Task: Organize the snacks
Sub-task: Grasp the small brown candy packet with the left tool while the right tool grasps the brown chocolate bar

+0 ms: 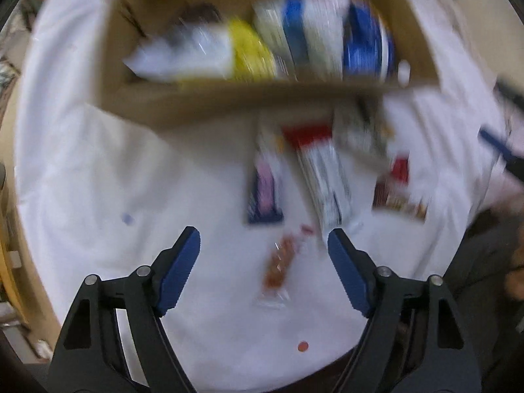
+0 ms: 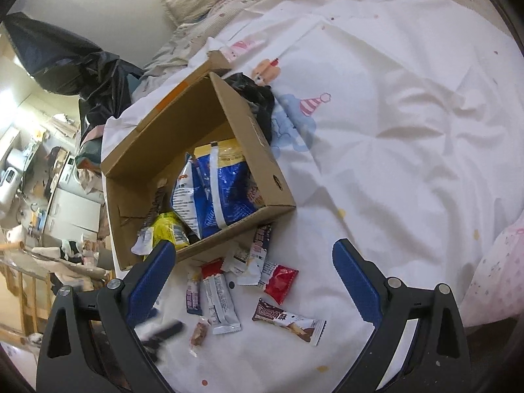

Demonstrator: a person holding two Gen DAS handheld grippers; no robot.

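Note:
An open cardboard box [image 1: 229,101] [image 2: 249,131] sits on a white bedsheet [image 2: 393,131]. It holds a blue-and-white chip bag [image 2: 222,190] [image 1: 366,46] and a yellow packet [image 2: 167,229] [image 1: 252,52]. Several loose snacks lie in front of it: a white bar [image 2: 221,304] [image 1: 324,177], a purple bar [image 2: 193,294] [image 1: 265,193], a red packet [image 2: 281,281], a brown chocolate bar [image 2: 288,322] [image 1: 399,196] and a small clear packet of reddish bits [image 2: 199,330] [image 1: 278,265]. My left gripper [image 1: 263,234] points down over that small packet, open, pads not touching it. My right gripper [image 2: 254,245] hangs open above the pile.
A black plastic bag [image 2: 255,95] lies behind the box. A pink pillow [image 2: 497,268] is at the right edge of the bed. Bedding is bunched at the head [image 2: 213,0]. Beyond the bed's left edge is a cluttered room floor [image 2: 49,196]. The left wrist view is motion-blurred.

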